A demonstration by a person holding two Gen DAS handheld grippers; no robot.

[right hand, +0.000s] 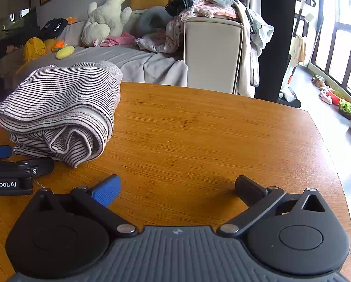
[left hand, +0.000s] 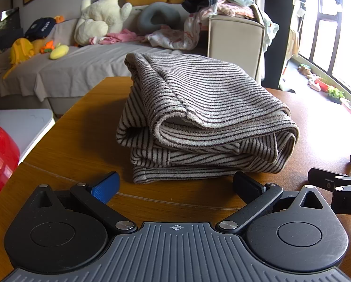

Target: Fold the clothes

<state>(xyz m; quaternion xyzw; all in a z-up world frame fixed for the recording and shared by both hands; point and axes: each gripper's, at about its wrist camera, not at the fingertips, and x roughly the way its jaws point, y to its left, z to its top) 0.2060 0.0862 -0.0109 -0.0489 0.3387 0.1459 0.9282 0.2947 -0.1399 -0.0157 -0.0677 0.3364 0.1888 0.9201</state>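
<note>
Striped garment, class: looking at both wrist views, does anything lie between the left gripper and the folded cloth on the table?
Nothing visible does. The left gripper, jaws open, faces the striped garment directly across a short strip of bare wooden table. The right gripper, also open, sits off to the side over bare wood, clear of that path.

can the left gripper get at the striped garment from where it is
Probably yes: the left gripper is open and faces the folded striped garment head on, with only bare table between them and nothing in the way.
</note>
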